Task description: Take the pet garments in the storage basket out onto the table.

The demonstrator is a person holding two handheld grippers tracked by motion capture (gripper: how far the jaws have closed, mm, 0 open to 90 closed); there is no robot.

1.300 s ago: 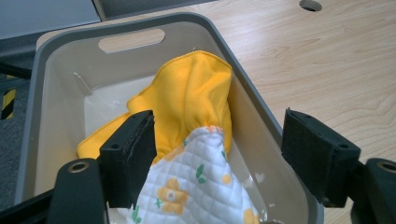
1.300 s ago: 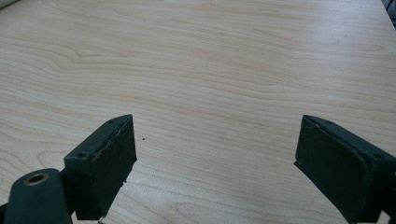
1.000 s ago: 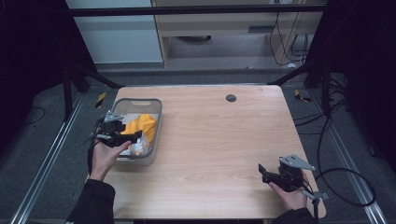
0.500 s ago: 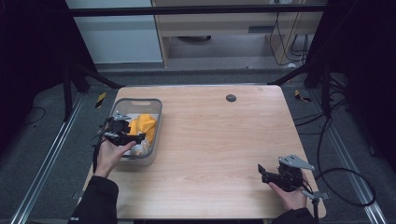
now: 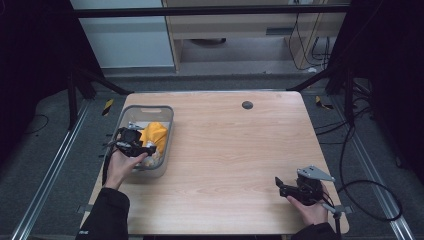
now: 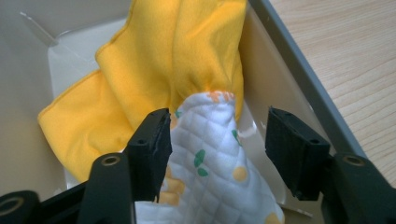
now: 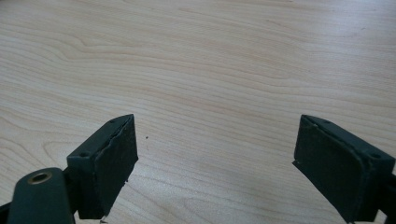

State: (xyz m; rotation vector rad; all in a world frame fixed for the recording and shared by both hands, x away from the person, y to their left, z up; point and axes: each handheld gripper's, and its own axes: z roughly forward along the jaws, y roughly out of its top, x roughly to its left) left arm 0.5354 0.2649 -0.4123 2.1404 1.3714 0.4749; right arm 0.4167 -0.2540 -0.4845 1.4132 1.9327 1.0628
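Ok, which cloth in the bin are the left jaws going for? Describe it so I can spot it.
Start at the grey bin on the table's left side. Two cloths lie in it: a plain yellow cloth at the back, and in front of it the quilted white cloth between the closing jaws of the left gripper. Its stitched diamond pattern with orange dots and green leaves sets it apart.

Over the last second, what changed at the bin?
The left gripper dipped into the grey bin, its fingers closing around the white quilted cloth without clamping it yet. The yellow cloth, bin and open right gripper stayed put.
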